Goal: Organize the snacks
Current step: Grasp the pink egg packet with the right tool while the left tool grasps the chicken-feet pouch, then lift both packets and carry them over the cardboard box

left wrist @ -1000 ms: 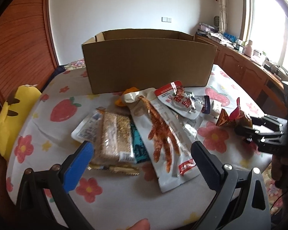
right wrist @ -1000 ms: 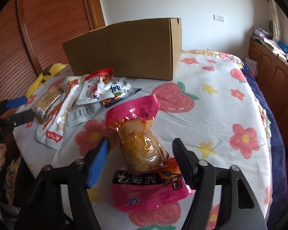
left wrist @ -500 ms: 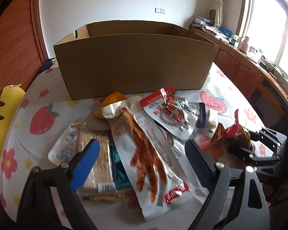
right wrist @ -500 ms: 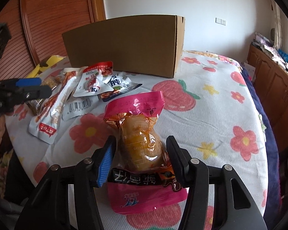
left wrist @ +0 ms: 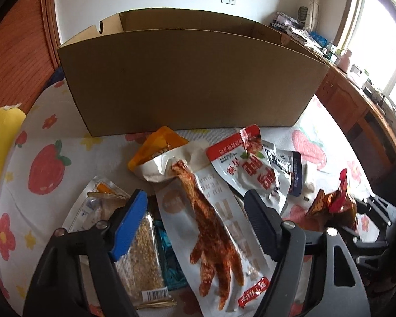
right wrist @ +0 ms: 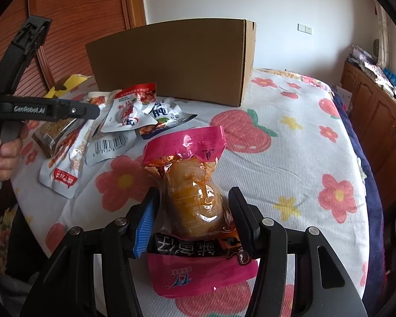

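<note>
Snacks lie in a loose heap on a bed covered with a flowered sheet [right wrist: 298, 142], in front of an open cardboard box [left wrist: 190, 79].

At the right gripper [right wrist: 194, 218], both pads press the sides of a pink-ended pouch [right wrist: 195, 198] with a clear amber middle; it is gripped at the waist, its far end pointing toward the box and its near end tucked under the fingers. This pouch sits apart from the heap, nearer the middle of the bed than the rest.

The left gripper [left wrist: 195, 222] hangs over the heap with its jaws closing. A long white packet printed with a red chicken foot [left wrist: 211, 227] lies between the blue pad and the black one, but neither pad touches it, so nothing is held. Under the blue finger [left wrist: 129, 224] lies a clear-wrapped grain bar [left wrist: 145, 259], with a teal wrapper [left wrist: 169, 259] between the bar and the white packet.

Farther out, an orange packet [left wrist: 158, 142] pokes from under the white packet's top, just before the box wall. A red-and-white pouch [left wrist: 240, 166] overlaps a dark blue-edged one [left wrist: 290, 169] toward the right side of the heap. In the right wrist view a hand [right wrist: 4, 153] grips the left tool's handle at the bed's left edge. A yellow cushion [left wrist: 2, 142] rests at the bed's far left edge.
</note>
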The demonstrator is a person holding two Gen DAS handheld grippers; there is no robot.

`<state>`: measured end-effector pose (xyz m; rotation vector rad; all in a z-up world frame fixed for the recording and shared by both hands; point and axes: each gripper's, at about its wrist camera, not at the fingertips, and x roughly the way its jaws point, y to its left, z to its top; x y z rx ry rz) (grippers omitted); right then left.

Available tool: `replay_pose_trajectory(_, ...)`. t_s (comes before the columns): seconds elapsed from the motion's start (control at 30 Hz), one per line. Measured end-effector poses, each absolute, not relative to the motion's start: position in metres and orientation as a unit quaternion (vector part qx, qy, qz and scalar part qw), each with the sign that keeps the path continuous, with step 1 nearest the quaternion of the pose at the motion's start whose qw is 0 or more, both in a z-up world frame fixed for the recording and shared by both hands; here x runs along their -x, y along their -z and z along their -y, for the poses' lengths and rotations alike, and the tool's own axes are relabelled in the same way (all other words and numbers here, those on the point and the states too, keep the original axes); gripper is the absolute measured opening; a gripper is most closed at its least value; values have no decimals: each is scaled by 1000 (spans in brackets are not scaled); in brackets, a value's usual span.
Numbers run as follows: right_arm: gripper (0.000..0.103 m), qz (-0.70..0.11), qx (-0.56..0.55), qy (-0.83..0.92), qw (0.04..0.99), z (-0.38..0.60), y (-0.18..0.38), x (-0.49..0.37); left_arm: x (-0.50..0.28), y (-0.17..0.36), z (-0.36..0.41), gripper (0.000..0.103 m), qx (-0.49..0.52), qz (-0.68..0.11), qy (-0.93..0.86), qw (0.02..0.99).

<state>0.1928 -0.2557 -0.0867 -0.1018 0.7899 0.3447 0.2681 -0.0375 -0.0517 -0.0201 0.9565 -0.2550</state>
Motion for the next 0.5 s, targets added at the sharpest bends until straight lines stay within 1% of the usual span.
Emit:
replay_pose_trajectory(0.07, 55, -383, 50, -167, 907, 255, 87, -192, -272, 54, 37, 74, 6, -459, 118, 880)
replay_pose_trajectory(0.1, 55, -383, 50, -167, 907, 255, 87, -193, -273, 55, 38, 69, 1, -459, 117, 880)
replay_pose_trajectory(0.13, 55, -383, 50, -167, 907, 255, 87, -193, -276, 57, 38, 62, -5, -462, 116, 879)
replay_pose_trajectory(0.17, 55, -383, 51, -167, 907, 255, 87, -193, -279, 59, 39, 60, -9, -465, 115, 878)
replay_pose_trajectory(0.27, 55, -383, 51, -167, 907, 255, 87, -193, -282, 62, 36, 60, -6, -466, 116, 877)
replay_pose_trajectory(0.33, 55, -383, 50, -167, 907, 255, 87, -193, -286, 64, 31, 64, -3, -466, 114, 877)
replay_pose_trajectory(0.4, 56, -384, 50, -167, 907, 255, 87, -193, -289, 67, 28, 65, 2, -468, 117, 876)
replay_pose_trajectory(0.5, 56, -384, 53, -166, 907, 254, 87, -193, -290, 68, 26, 62, 3, -467, 123, 876)
